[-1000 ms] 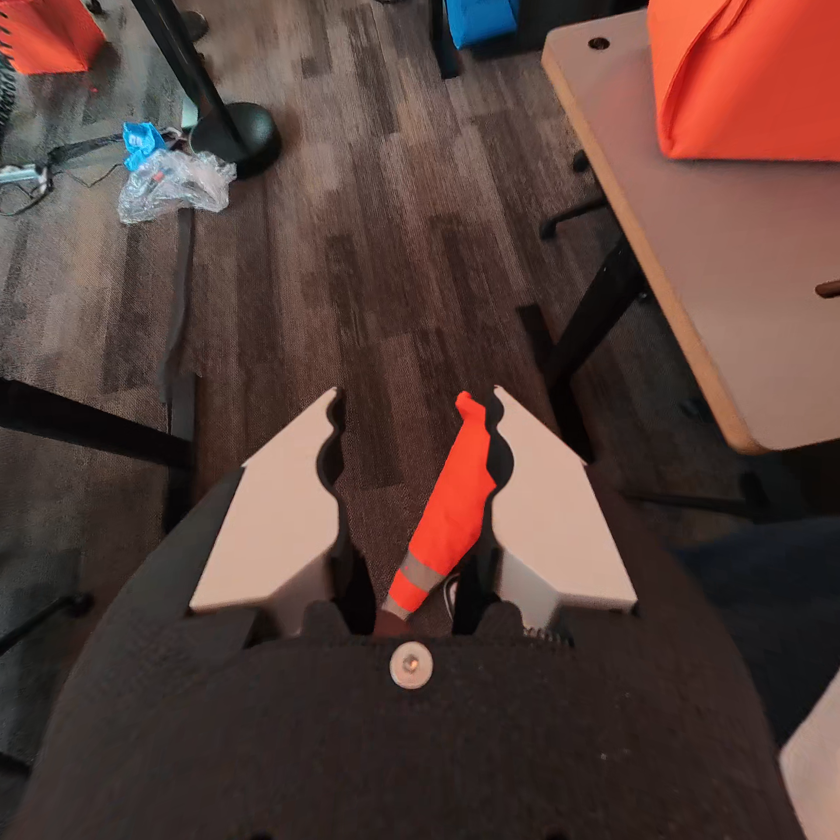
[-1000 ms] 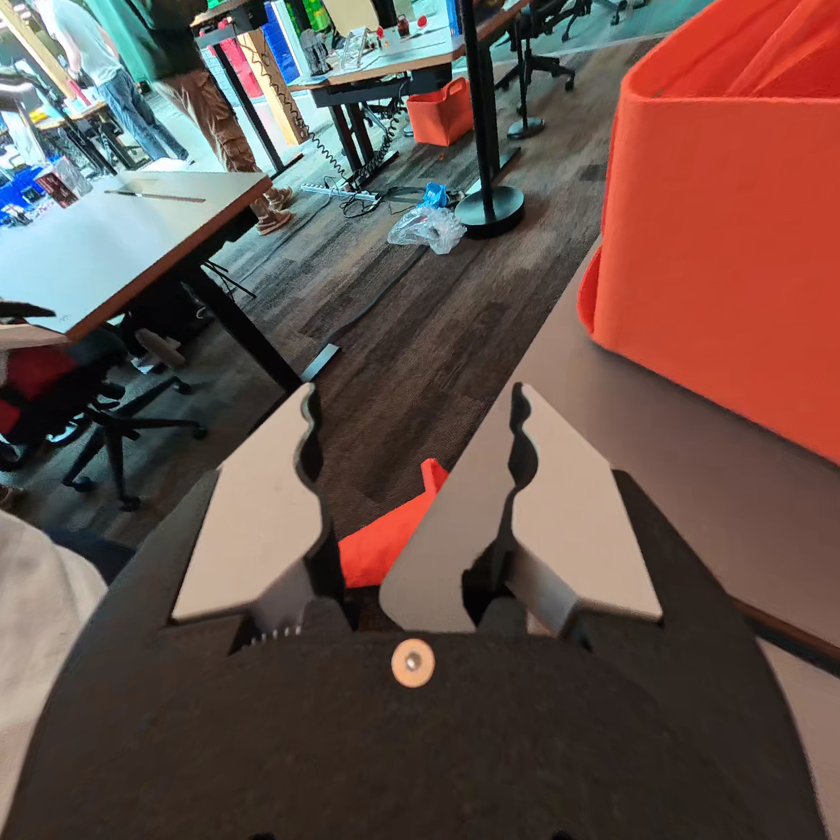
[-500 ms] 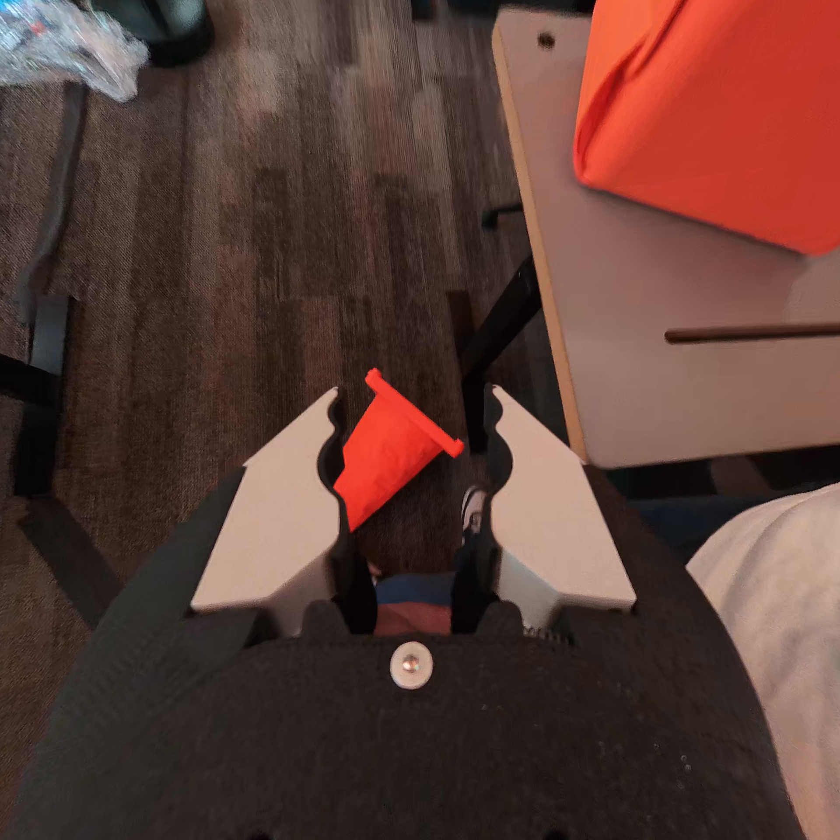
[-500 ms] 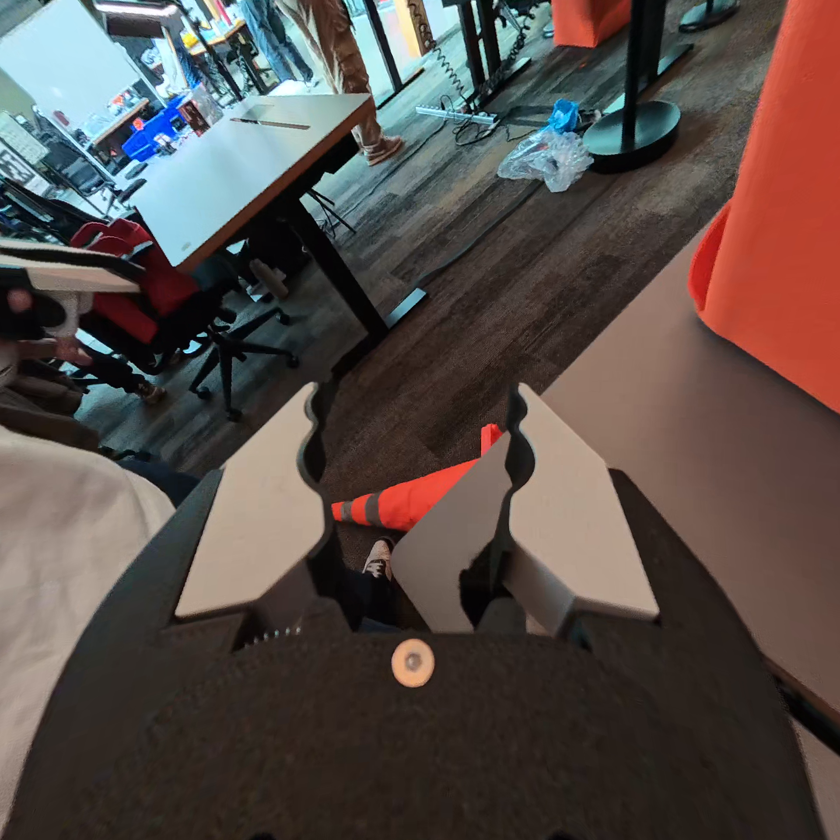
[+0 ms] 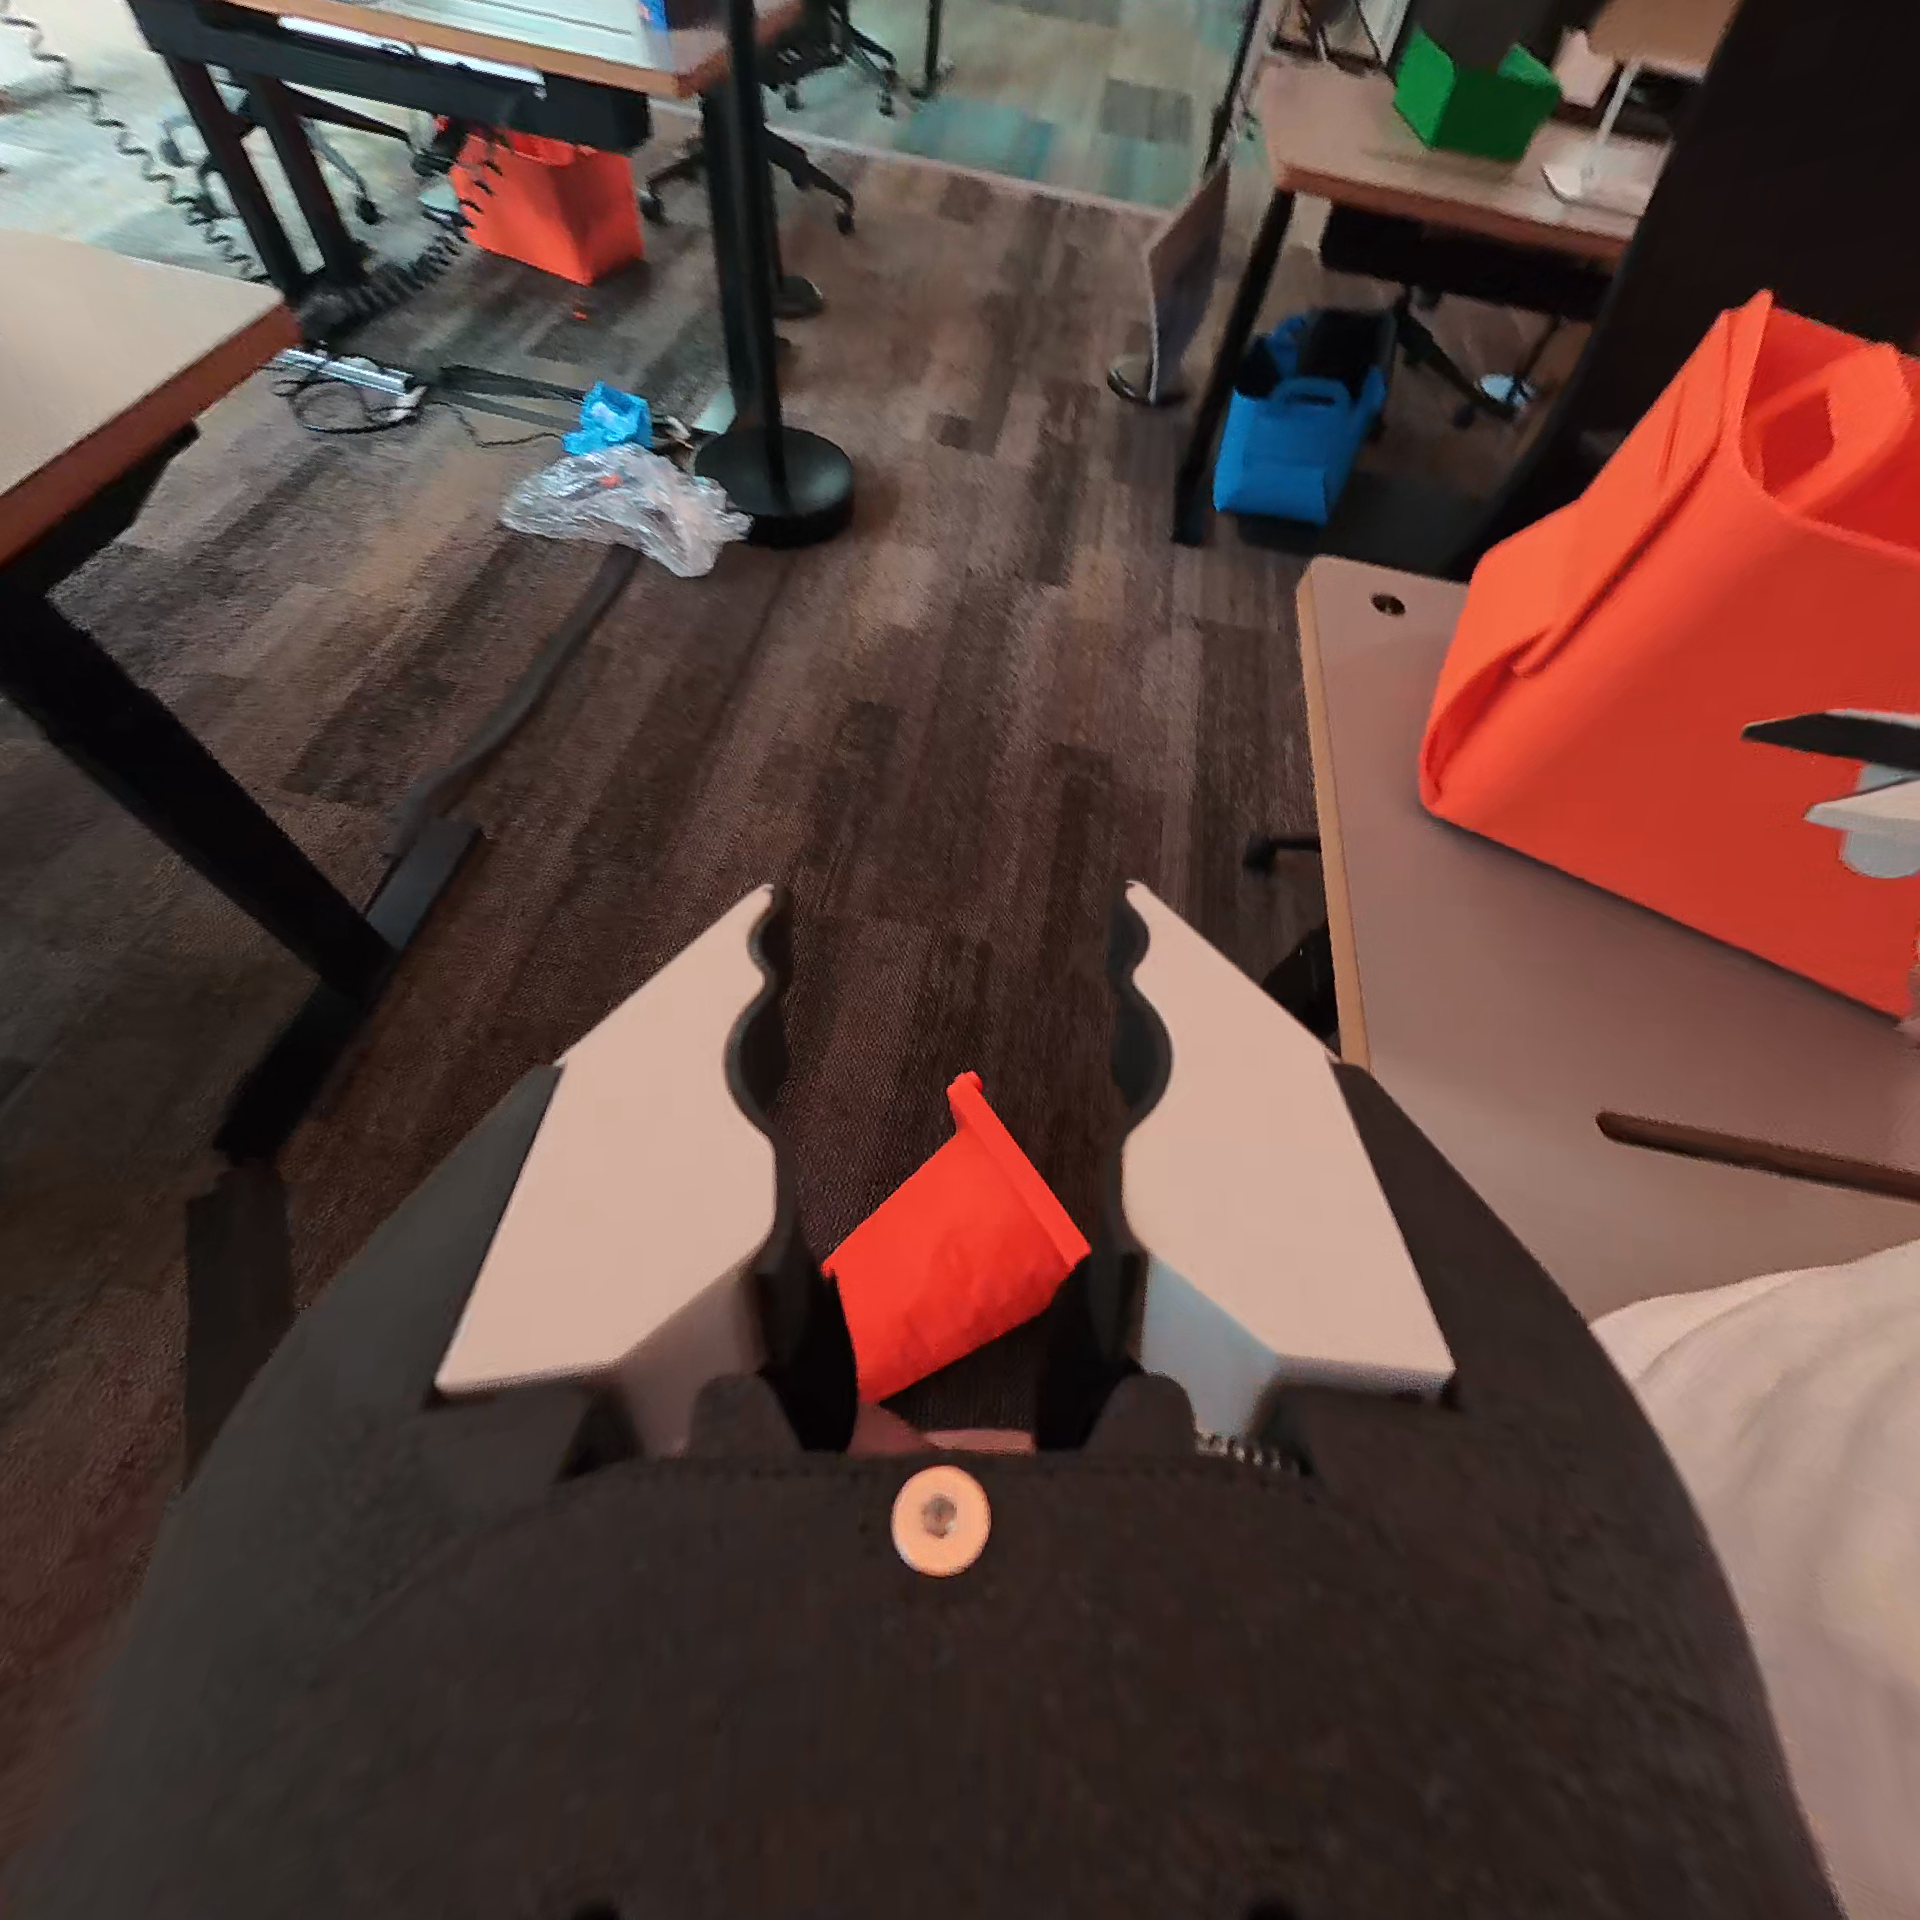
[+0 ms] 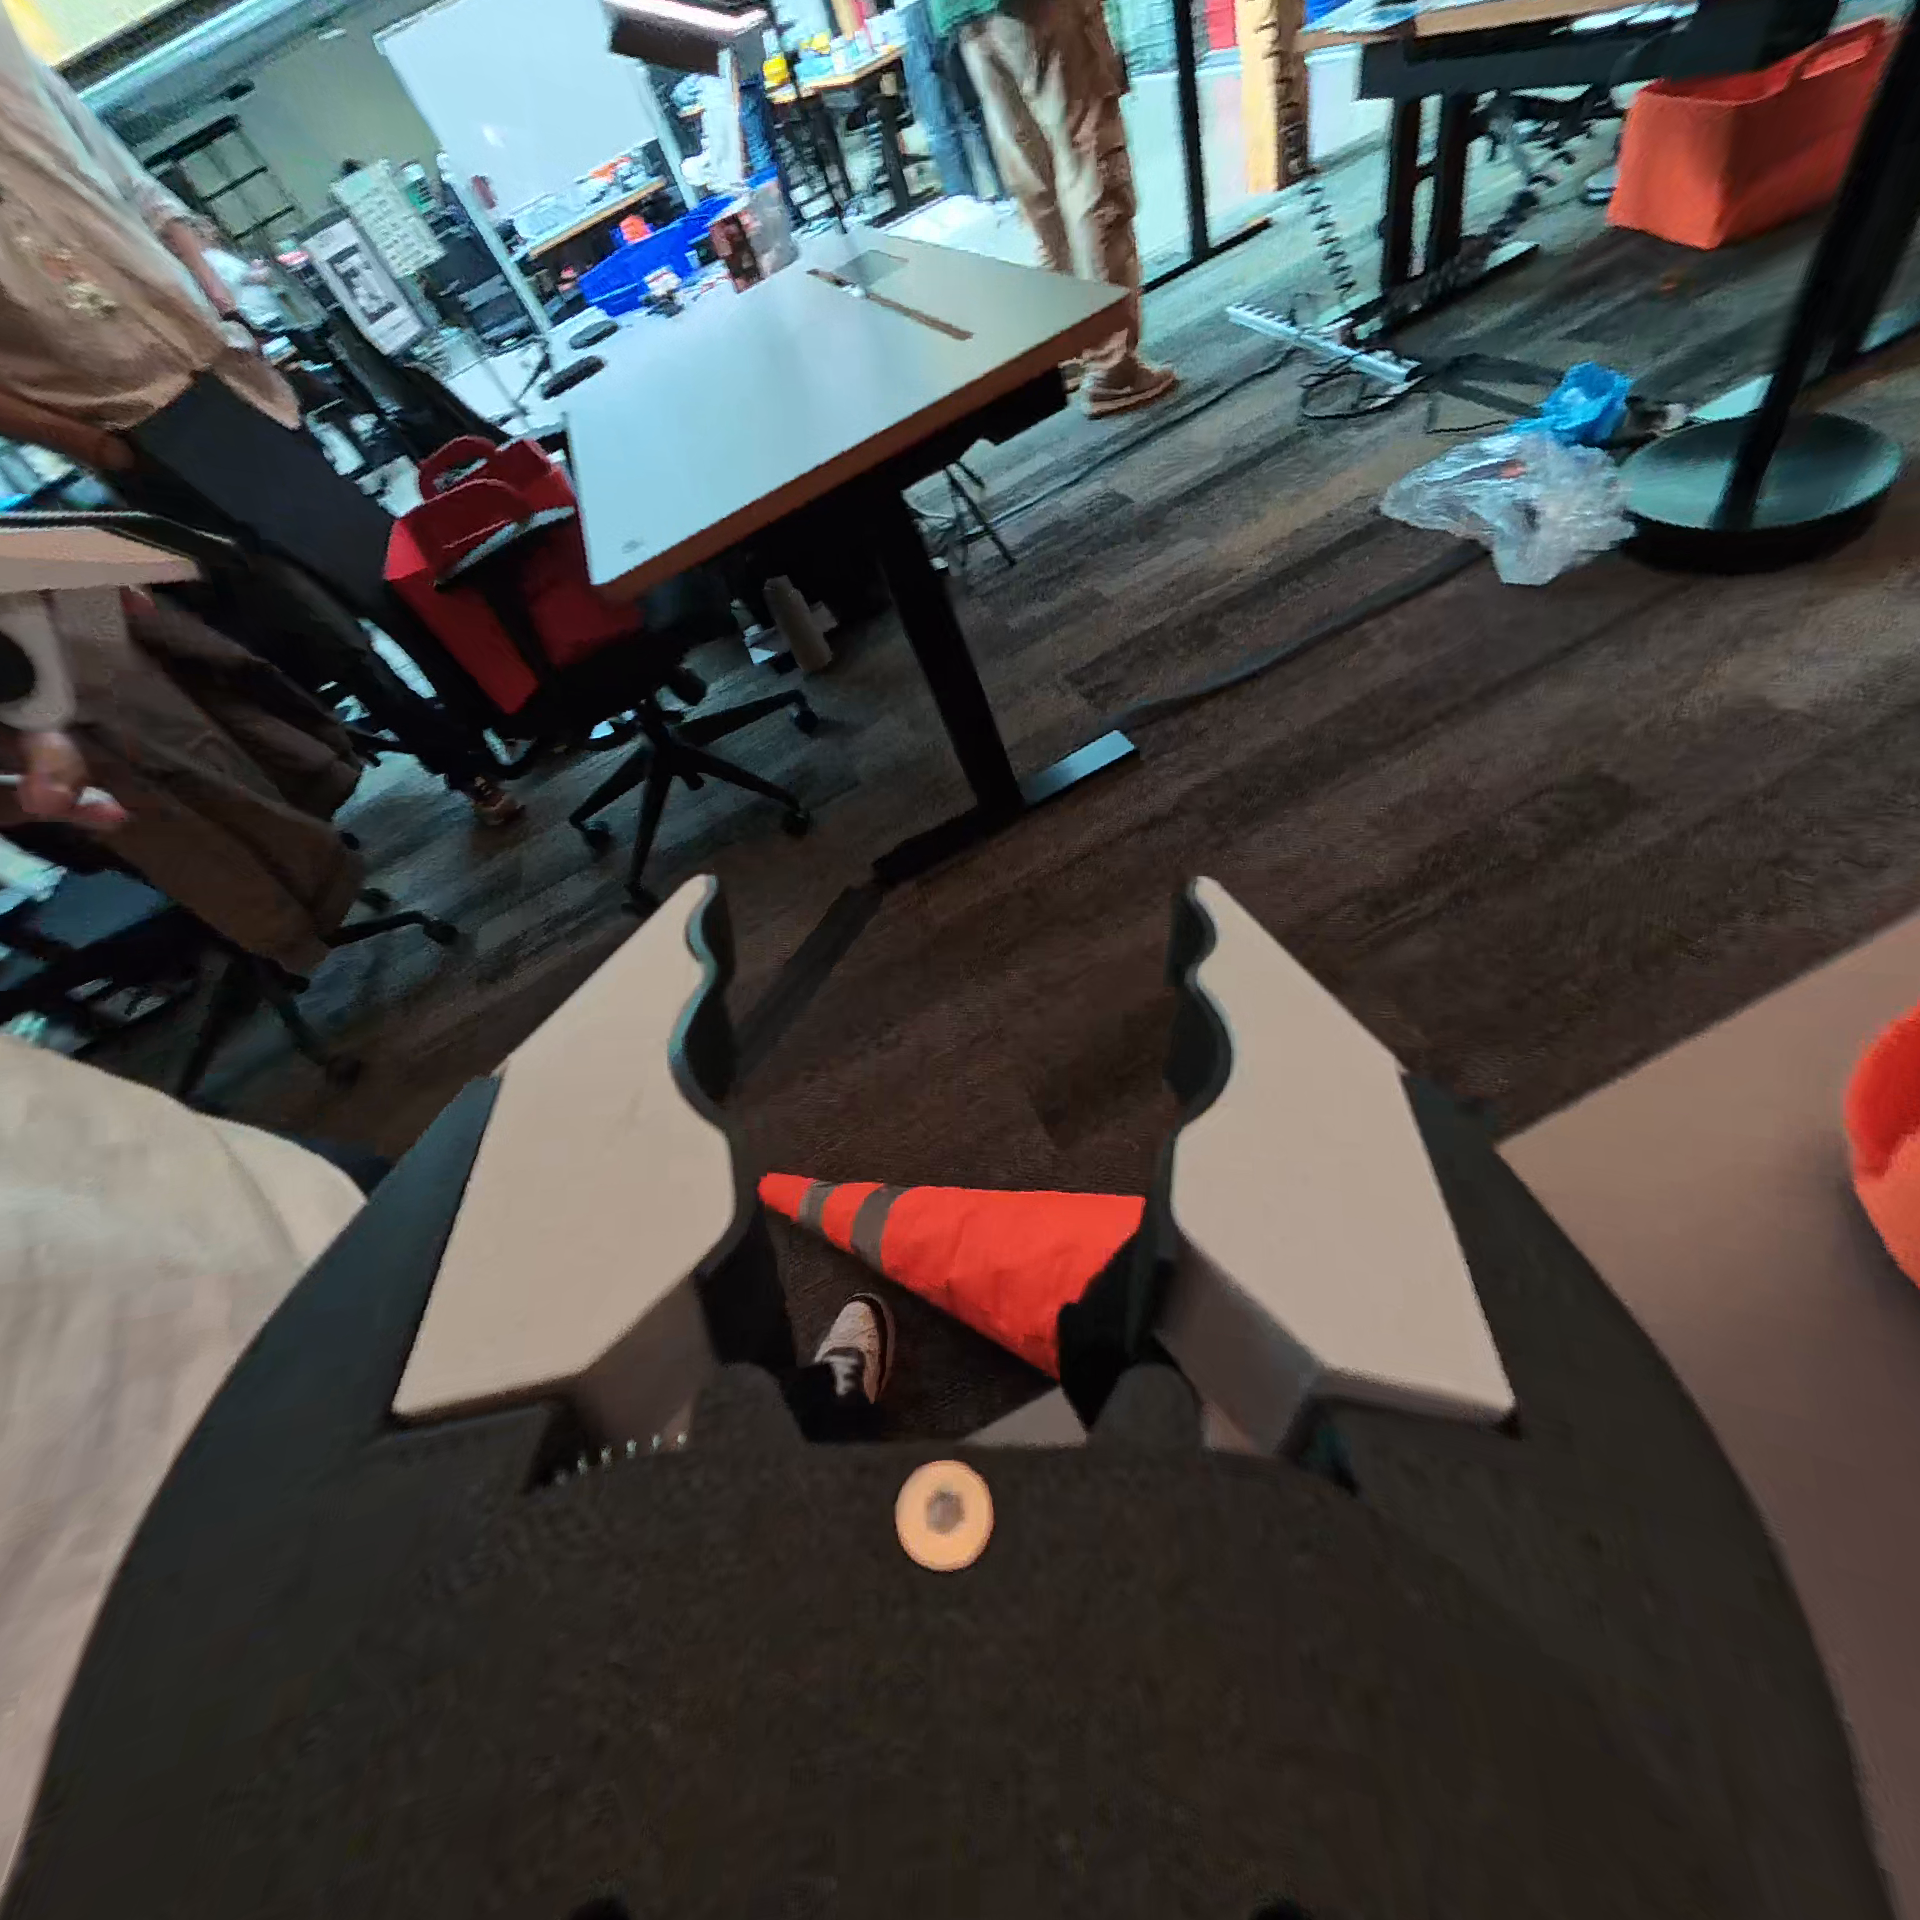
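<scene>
My left gripper is open and empty, held in the air above the carpet. Far below, between its fingers, an orange traffic cone lies on its side on the floor. My right gripper is also open and empty, in the air, and the same cone with grey bands shows between its fingers. An orange fabric bin stands on the grey table at the right. The other gripper's tip shows in front of that bin.
A crumpled plastic bag and a black pole base are on the carpet. A desk with office chairs stands to the left. A blue bag and people stand farther off. A shoe is below.
Both grippers tilted up from looking down at the floor, so more of the room shows. The cone slid lower in both views. Both jaws stayed open.
</scene>
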The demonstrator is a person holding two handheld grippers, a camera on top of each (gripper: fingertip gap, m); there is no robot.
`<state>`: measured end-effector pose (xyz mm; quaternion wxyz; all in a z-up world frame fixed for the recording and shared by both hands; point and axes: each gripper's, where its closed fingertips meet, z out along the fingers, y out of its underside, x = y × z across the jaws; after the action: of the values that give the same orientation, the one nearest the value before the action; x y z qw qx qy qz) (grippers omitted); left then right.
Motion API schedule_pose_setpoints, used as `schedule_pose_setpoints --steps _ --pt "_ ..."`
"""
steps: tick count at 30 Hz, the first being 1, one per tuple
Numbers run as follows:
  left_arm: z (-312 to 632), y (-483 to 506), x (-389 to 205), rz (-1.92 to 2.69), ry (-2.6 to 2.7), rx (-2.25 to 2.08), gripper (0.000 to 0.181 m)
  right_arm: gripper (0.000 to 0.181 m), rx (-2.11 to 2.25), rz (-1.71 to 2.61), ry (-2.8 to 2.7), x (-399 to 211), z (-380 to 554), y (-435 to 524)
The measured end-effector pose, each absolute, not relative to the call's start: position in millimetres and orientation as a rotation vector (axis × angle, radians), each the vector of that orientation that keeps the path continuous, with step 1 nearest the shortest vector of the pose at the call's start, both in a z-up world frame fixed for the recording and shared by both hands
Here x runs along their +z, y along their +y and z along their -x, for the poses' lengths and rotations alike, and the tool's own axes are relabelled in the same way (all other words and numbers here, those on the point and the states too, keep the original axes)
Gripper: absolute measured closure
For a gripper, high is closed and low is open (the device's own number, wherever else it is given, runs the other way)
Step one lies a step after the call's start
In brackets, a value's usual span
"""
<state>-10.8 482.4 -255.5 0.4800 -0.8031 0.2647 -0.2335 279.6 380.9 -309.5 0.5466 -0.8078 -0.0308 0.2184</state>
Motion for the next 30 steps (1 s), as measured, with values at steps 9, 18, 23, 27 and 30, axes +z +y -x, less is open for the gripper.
schedule_pose_setpoints --steps 9,18,23,27,30 --pt "96.4 461.6 -251.9 1.995 0.399 -0.445 0.119 0.108 0.746 1.914 -0.479 -315.6 -190.1 431.8" --pt "132.4 473.8 -281.7 2.178 0.629 -0.543 0.119 0.08 0.927 1.997 -0.214 -329.2 -103.4 449.0" --pt "171.3 473.9 -346.0 2.317 1.102 -0.617 0.107 0.058 0.954 2.154 0.006 -400.4 -49.8 447.3" --pt "217.0 464.9 -428.1 2.46 1.404 -0.71 0.096 0.054 0.973 2.281 0.325 -484.1 -8.5 424.8" --pt "247.6 467.9 -504.6 2.524 1.595 -0.746 0.096 0.054 0.966 2.295 0.618 -548.6 12.1 412.5"
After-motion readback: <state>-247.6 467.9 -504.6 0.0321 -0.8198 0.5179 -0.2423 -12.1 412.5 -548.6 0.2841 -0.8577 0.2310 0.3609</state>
